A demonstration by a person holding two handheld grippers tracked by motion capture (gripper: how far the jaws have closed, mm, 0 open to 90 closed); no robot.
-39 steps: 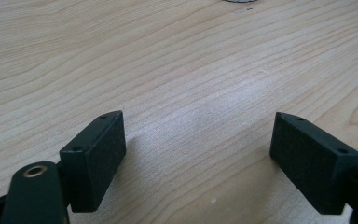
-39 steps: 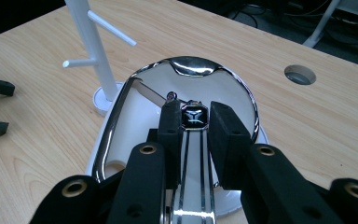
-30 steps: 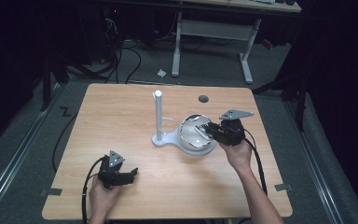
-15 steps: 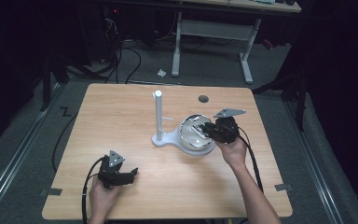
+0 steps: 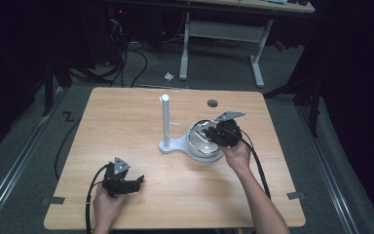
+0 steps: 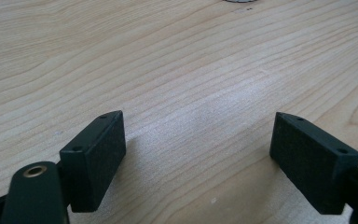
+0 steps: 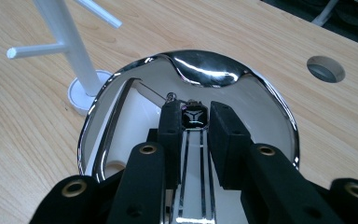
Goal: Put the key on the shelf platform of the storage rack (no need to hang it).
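A shiny metal cup point(image 5: 202, 141) lies beside the white peg stand point(image 5: 165, 122) in the middle of the table. In the right gripper view its mirrored surface point(image 7: 205, 70) reflects the gripper. My right gripper point(image 7: 193, 112) is shut on a narrow shiny strip of the cup, seemingly its handle, and in the high view the right gripper point(image 5: 213, 136) sits at the cup's right side. The stand's post point(image 7: 70, 44) with its pegs rises just left of the cup. My left gripper point(image 5: 137, 181) rests at the front left, and the left gripper point(image 6: 198, 140) is open over bare wood.
The wooden table point(image 5: 126, 122) has a round cable hole point(image 5: 212, 103) behind the cup. Cables trail from both grippers toward the front edge. Dark floor, cables and a desk frame point(image 5: 224, 34) lie beyond the table's far edge.
My right hand and gripper have shifted a little left and down, toward the stand. The cup has hardly moved. The left gripper has stayed where it was.
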